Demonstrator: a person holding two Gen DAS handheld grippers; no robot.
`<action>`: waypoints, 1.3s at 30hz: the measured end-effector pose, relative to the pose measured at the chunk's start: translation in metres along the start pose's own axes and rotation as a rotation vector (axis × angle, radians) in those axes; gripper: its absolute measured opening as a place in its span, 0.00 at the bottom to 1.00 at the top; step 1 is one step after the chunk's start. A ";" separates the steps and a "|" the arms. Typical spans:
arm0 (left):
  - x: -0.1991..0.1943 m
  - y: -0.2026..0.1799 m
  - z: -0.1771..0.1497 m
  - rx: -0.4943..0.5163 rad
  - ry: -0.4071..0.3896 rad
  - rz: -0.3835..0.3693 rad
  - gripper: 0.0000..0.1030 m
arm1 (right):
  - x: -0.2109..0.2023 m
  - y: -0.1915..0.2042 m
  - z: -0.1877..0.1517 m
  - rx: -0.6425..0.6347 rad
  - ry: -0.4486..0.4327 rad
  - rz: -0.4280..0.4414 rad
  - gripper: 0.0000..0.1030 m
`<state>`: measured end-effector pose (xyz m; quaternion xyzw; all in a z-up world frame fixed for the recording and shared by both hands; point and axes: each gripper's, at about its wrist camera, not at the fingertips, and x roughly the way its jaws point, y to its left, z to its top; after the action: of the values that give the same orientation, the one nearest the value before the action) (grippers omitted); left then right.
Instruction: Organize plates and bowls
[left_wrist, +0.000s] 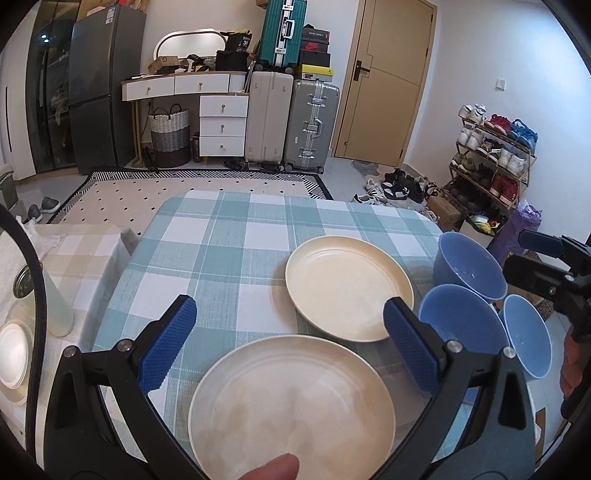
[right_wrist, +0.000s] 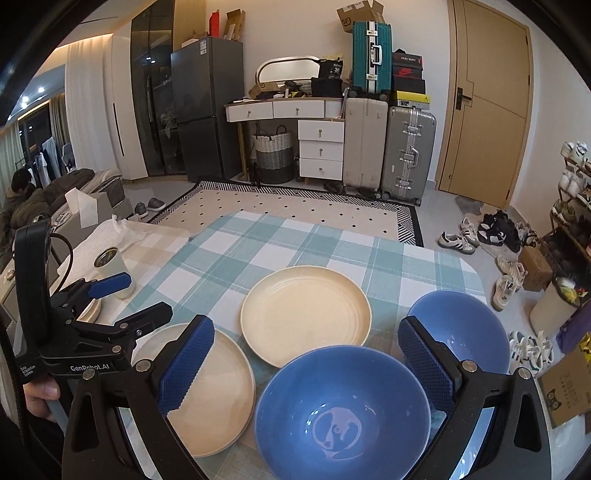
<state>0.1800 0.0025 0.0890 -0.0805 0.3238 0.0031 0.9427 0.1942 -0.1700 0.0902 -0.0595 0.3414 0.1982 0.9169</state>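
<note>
Cream near plate (left_wrist: 291, 406) sits between the spread left claw (left_wrist: 290, 343) — right claw (right_wrist: 306, 362) likewise gapes over a blue bowl (right_wrist: 341, 410).

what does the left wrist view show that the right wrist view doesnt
Only the left wrist view shows a third blue bowl, nearest the table's right edge, and a fingertip at the bottom of the frame.

Only the right wrist view shows a white pattern in the bottom of the near blue bowl, a tissue box and a seated person far left.

Both show the two cream plates, near plate and far plate, blue bowls, the checked tablecloth, and both grippers with jaws open.
</note>
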 end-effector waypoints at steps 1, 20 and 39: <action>0.004 0.001 0.002 -0.001 0.003 0.000 0.98 | 0.004 -0.003 0.003 0.008 0.008 0.007 0.99; 0.116 0.011 0.011 0.002 0.169 0.027 0.98 | 0.116 -0.047 0.016 0.137 0.214 0.030 0.99; 0.177 0.013 0.005 0.008 0.274 0.056 0.98 | 0.184 -0.055 0.018 0.119 0.344 0.047 0.91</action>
<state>0.3220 0.0084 -0.0169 -0.0674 0.4515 0.0169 0.8896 0.3536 -0.1563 -0.0175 -0.0303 0.5058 0.1859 0.8419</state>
